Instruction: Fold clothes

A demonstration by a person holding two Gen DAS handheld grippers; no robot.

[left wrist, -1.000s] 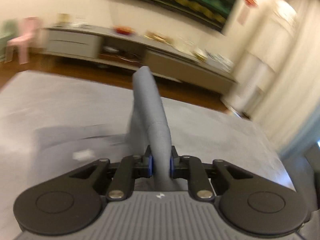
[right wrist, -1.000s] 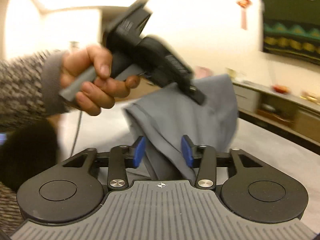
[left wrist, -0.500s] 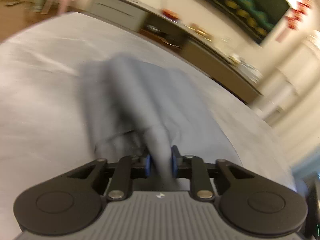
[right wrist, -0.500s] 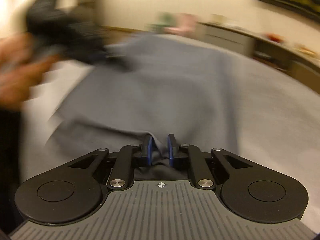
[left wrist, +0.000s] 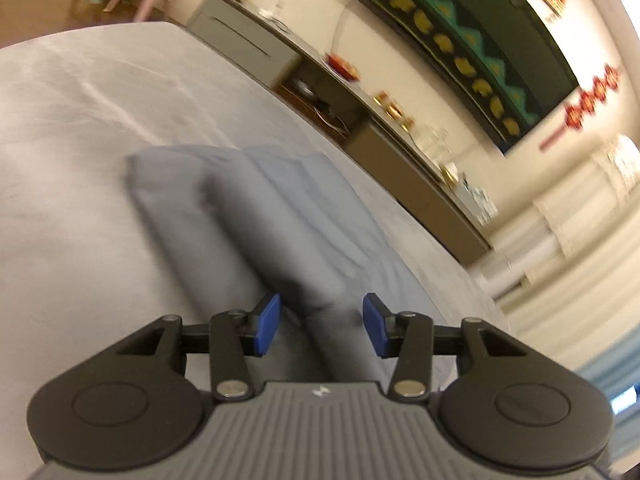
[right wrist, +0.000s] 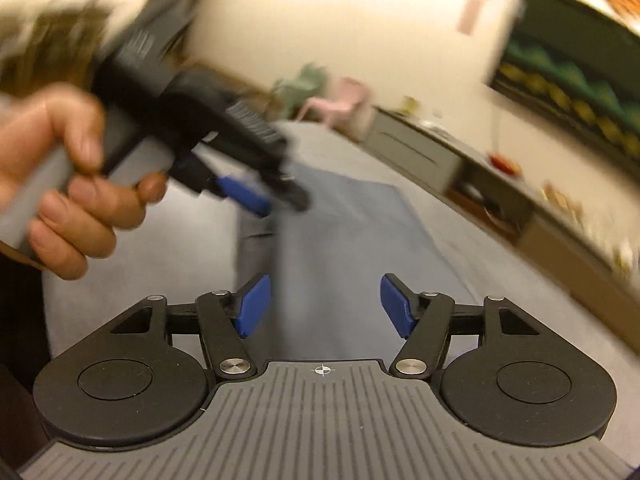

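One blue-grey garment (left wrist: 288,216), soft matte cloth w/ shallow creases, lying folded into a long rectangle on the pale grey bed cover (left wrist: 72,128), itself smooth w/ a few faint wrinkle lines. A raised ridge of the cloth running up the middle toward the left gripper (left wrist: 322,324), between its two blue pads but touching neither; jaws just been opening, released, nothing gripped. Right gripper (right wrist: 326,306) likewise spread apart over the near end of the garment (right wrist: 344,248), jaws just been opening, cloth lying flat below and between, not pinched. Each gripper: two black linkage arms, two round black discs, ribbed grey body, two flat blue pads. In the right wrist view, one hand (right wrist: 76,184) wrapped around the grey handle of the other gripper, up left, blurred, hanging just over the far left corner of the cloth; gap betw its blue pad and black finger visible. Background, all blurred: one long low grey-brown cabinet (left wrist: 400,152) w/ open shelves and small items on top, exact count unclear; one dark wall panel (left wrist: 472,40) w/ green zigzag and yellow shapes; red hanging ornaments (left wrist: 592,96); two small plastic chairs, one pink (right wrist: 340,100), one green (right wrist: 304,80); pale pleated curtains (left wrist: 580,232) at right.
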